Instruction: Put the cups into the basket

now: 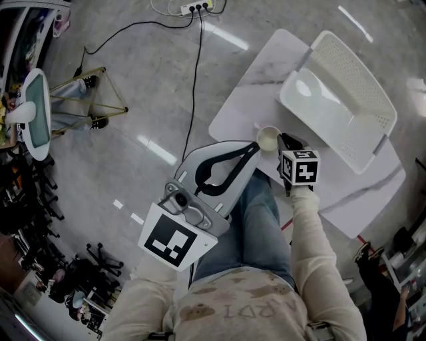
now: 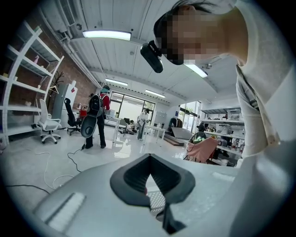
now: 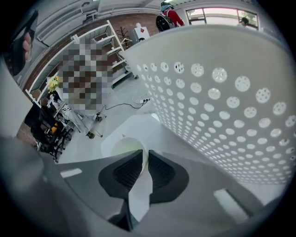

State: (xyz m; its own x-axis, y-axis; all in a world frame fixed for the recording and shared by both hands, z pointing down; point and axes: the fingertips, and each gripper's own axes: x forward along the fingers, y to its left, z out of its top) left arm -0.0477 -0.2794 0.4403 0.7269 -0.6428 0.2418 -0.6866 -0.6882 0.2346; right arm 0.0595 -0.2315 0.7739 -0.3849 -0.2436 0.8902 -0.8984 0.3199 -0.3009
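A white cup is at the near edge of the white marble table, beside the white perforated basket. My right gripper is shut on the cup's wall. In the right gripper view the cup has its thin wall pinched between the dark pads, with the right gripper close to the basket's holed side. My left gripper hangs over the person's lap, its tips near the table edge. In its own view the left gripper is shut and holds nothing.
The person's jeans-clad legs sit under both grippers. On the floor lie a power strip and black cables. A yellow-legged stand is at the left. People and an office chair are far off.
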